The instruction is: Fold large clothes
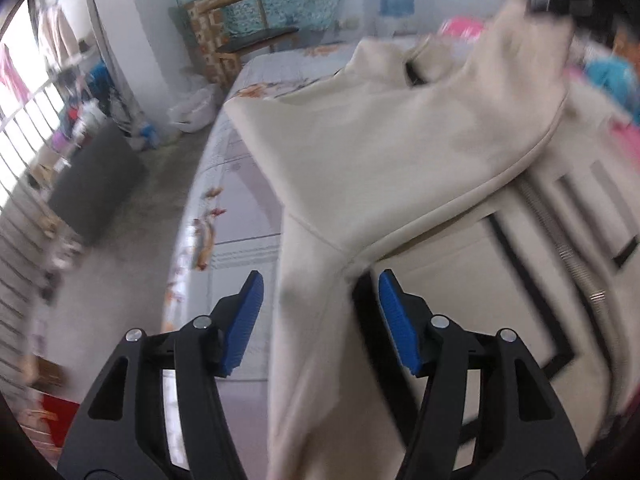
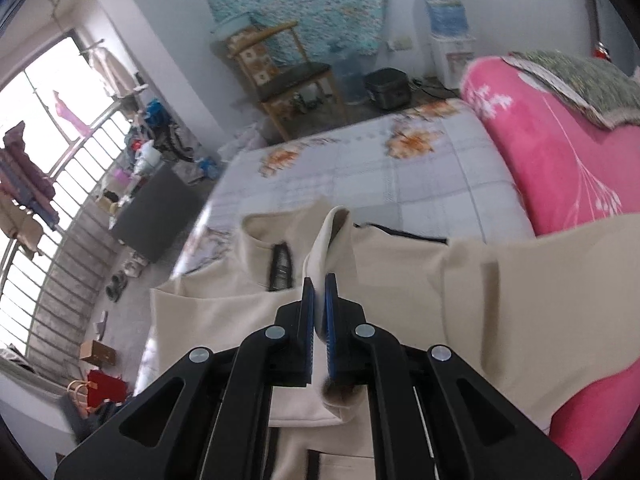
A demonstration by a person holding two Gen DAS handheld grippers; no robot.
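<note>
The cream jacket [image 2: 420,300] is lying across the bed [image 2: 400,184], beside the pink blanket [image 2: 560,160]. The right gripper [image 2: 319,280] is pinching a fold of it, jaws nearly closed on the cloth. The left gripper [image 1: 320,280] is gaping wide, a sleeve [image 1: 304,320] hanging between its fingers.

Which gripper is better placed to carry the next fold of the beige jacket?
Right: the right gripper is shut on a fold of the beige jacket; the left gripper is open, gripping nothing.
</note>
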